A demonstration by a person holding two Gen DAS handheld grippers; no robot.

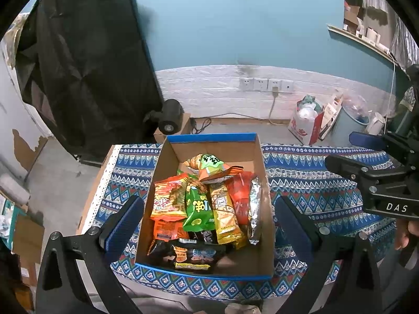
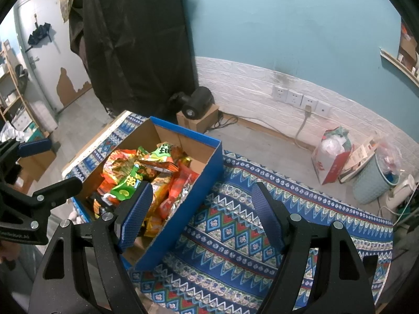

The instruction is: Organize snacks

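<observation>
Cardboard box held approx. 10 snack packs, lower ones hidden. Left claw & right claw both gaped wide, empty, over tabletop.

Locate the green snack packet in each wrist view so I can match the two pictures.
Left wrist: green snack packet lies centre frame, in the middle of the cardboard box, between the orange and yellow packets.
Right wrist: same packet sits left of centre, just beyond the left fingertip.
Shared landmark: the wall sockets on the white brick strip.
</observation>
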